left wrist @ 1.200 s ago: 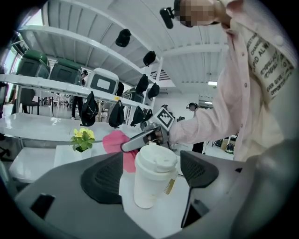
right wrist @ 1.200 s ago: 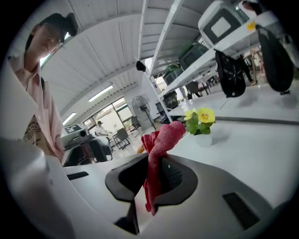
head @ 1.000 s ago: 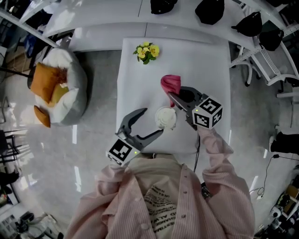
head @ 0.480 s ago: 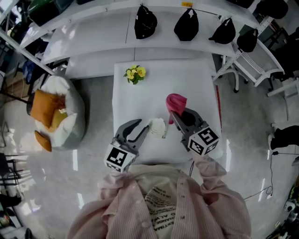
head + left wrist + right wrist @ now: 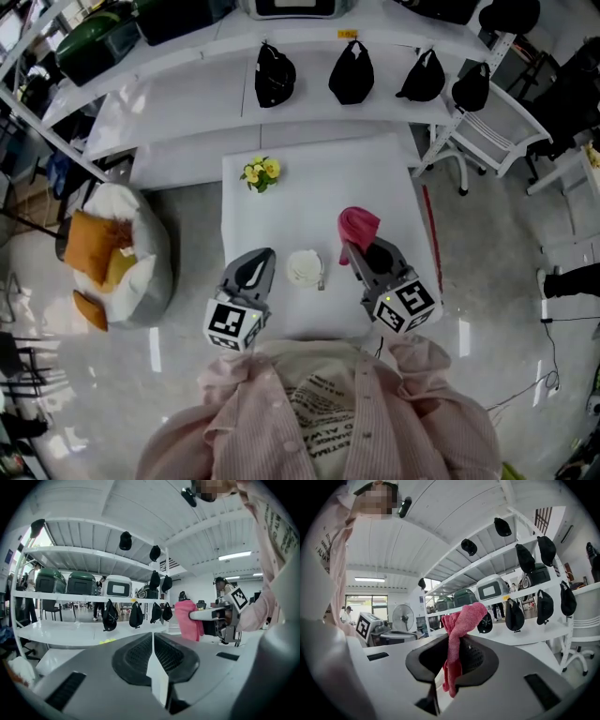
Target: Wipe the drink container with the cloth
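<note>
Head view: drink container (image 5: 305, 268) sits on the tabletop (image 5: 281, 202) between both tools, the left hand-held gripper (image 5: 264, 255) just left of it with jaws just closed on nothing, the right hand-held gripper (image 5: 350, 251) just right of it, clamping the pink cloth (image 5: 359, 225).

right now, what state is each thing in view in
left claw, has just closed; shut, nothing between its jaws
right claw, shut on the cloth
cloth, pinched in the right claw, bunched above its jaws
drink container, standing on the table, neither claw touching it
</note>
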